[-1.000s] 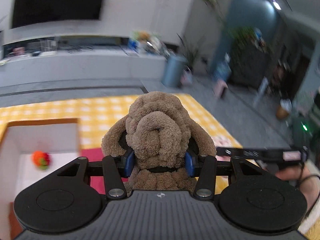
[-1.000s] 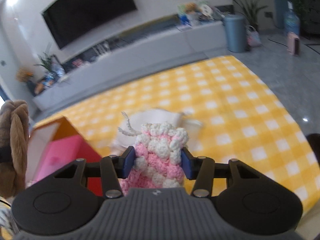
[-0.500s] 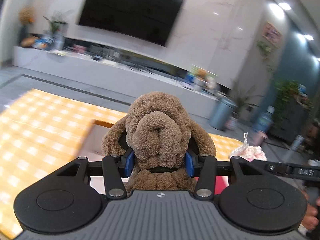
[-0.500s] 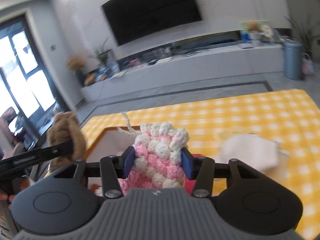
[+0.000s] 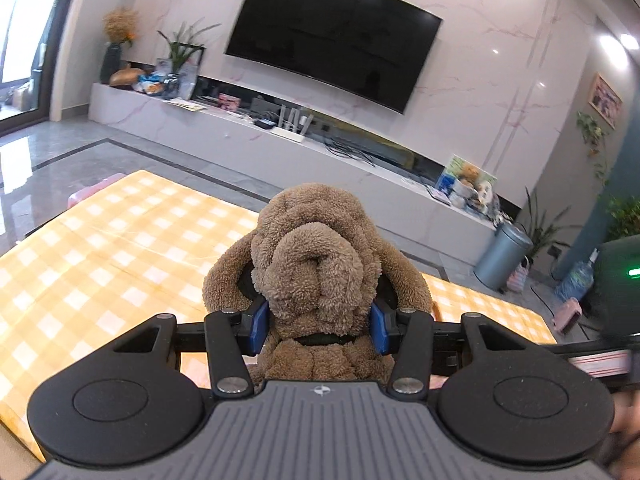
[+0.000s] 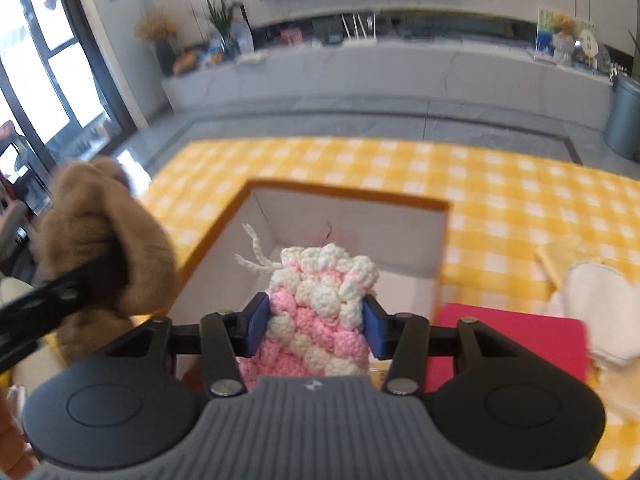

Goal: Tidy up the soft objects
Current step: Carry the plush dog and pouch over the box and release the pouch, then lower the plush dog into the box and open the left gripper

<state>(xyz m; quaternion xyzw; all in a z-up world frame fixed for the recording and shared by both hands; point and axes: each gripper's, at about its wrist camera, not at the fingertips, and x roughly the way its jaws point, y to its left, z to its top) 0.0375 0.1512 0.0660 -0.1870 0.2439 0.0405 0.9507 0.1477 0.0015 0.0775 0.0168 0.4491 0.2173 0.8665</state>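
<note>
Right wrist view. Box [image 6: 438, 240]: open, white-walled, on the checked cloth [image 6: 520, 192], just ahead. Plush dog [image 5: 316, 264]: clamped at the neck by the left gripper [image 5: 318, 322], aloft left of the box. Crochet pouch [image 6: 320, 312]: clamped by the right gripper [image 6: 314, 326] (carry over the rim before opening, one at a time). Change from half a second back: the box now sits nearer and centred.

Place: home living room
Wall: big wall-mounted TV [image 5: 334, 34] on marble-look panel
Below: long low media console [image 5: 280, 148] — clutter, potted plants [image 5: 180, 54]
Floor: glossy grey tile [image 5: 60, 152]
Foreground: yellow checked tablecloth [image 6: 520, 200] — household table
</note>
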